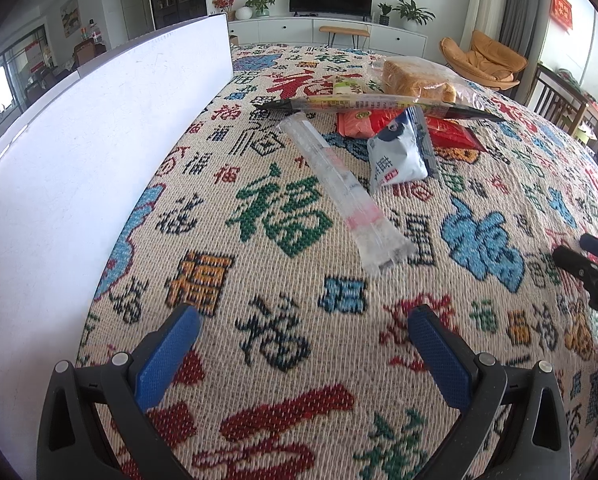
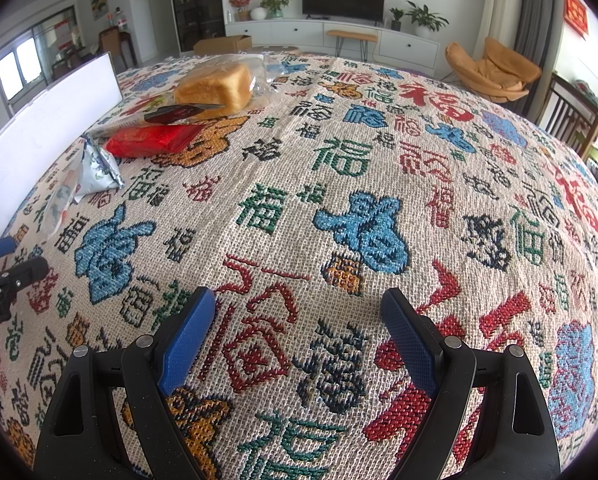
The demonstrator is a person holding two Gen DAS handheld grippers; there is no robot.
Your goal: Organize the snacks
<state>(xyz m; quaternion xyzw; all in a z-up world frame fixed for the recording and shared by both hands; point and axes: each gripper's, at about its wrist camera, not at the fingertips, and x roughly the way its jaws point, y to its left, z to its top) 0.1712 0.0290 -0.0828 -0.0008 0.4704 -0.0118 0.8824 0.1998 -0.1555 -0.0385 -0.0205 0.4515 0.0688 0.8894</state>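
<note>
On the woven tablecloth with many coloured Chinese characters (image 1: 283, 220) lies a small group of snacks. The long clear plastic packet with pink marks (image 1: 341, 188) is the nearest one to the left gripper (image 1: 303, 316); its long axis runs slantwise, from the far left end near the other snacks toward the near right end, which points at the space in front of the gripper. Just beside it on the right sits the white and blue pillow-shaped pouch (image 1: 401, 152), a little tilted. Behind them the long thin wrapper with black ends (image 1: 379, 103) lies almost crosswise, from left to right, over the flat red packet (image 1: 447, 130). Farthest is the golden bread loaf in a clear bag (image 1: 415, 78). A tall white board (image 1: 79, 140) stands along the left side of the cloth. The left gripper hovers above the cloth with its blue pads wide apart and nothing between them. The right gripper (image 2: 299, 316) is also spread wide and holds nothing, well apart from the snacks, which lie to its far left.
</note>
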